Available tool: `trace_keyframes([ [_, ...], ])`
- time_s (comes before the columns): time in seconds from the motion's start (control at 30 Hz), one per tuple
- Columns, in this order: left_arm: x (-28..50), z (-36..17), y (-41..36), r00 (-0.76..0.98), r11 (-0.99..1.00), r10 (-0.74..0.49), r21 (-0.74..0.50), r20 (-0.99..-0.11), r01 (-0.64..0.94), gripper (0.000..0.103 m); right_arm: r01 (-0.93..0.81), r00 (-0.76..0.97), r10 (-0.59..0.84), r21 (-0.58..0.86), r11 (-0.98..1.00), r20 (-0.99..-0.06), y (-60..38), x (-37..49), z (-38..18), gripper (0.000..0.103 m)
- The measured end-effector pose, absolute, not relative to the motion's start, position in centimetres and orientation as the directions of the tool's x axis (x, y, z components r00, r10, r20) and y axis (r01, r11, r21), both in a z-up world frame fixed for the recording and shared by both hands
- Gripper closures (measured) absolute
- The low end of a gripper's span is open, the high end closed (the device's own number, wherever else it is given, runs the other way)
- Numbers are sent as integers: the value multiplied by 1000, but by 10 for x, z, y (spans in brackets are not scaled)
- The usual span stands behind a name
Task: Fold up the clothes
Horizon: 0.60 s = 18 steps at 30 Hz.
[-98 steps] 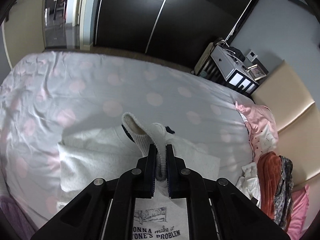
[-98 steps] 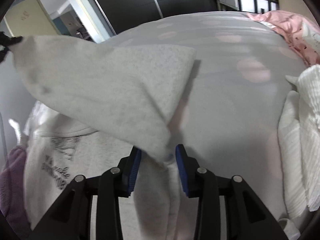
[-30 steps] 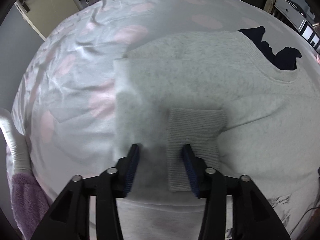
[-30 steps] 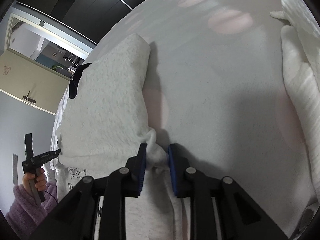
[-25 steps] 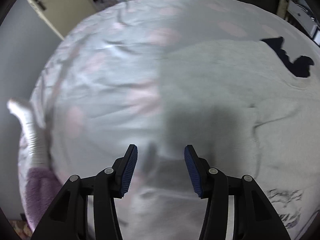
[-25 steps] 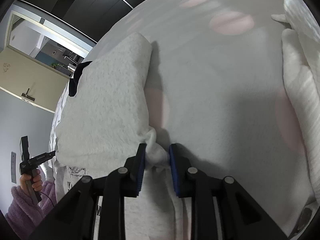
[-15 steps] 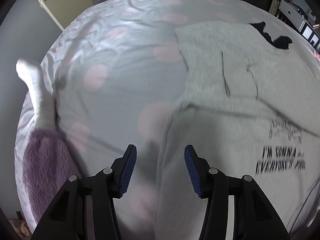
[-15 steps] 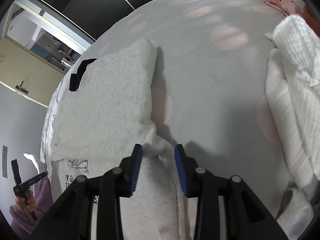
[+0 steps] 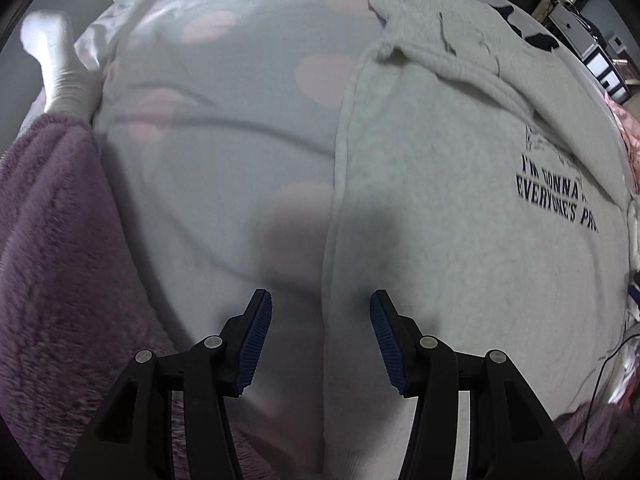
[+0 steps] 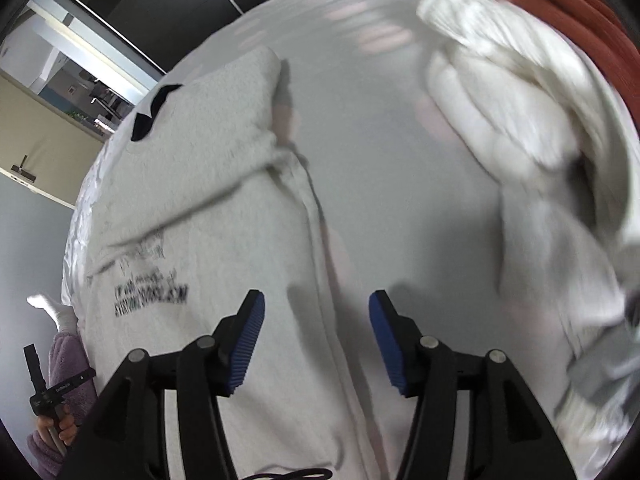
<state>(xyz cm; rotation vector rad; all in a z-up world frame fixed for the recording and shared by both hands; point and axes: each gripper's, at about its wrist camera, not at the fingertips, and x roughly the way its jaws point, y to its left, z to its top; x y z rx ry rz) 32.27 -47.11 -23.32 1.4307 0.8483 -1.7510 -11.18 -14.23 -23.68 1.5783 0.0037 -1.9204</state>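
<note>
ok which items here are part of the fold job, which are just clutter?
In the job:
- grey sweatshirt
- left claw, open
- right claw, open, jaws just opened

Lying about:
- white knit garment
- rust-red cloth
- spotted bedsheet

The right tool [image 10: 316, 336] has just been opening; its blue pads straddle the right edge of the grey sweatshirt [image 10: 208, 216] without pressing it. The sweatshirt lies on the bed [image 10: 384, 184], sleeves folded across its chest. White clothes [image 10: 516, 120] are heaped to the right, apart from it
</note>
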Motion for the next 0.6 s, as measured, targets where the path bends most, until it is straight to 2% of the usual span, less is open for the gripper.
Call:
trace_keyframes([
  [0.23,334,-245,-444,-178,-581,-96,-90,-979,809,46,412,-5,-403,366,-834,-915,-106,-67,-261,50],
  [0.6,351,-257,-427,-221,-543,32,-203,-975,815,46,377,47,-316,310,-873,-948,-90,-30,-269,50],
])
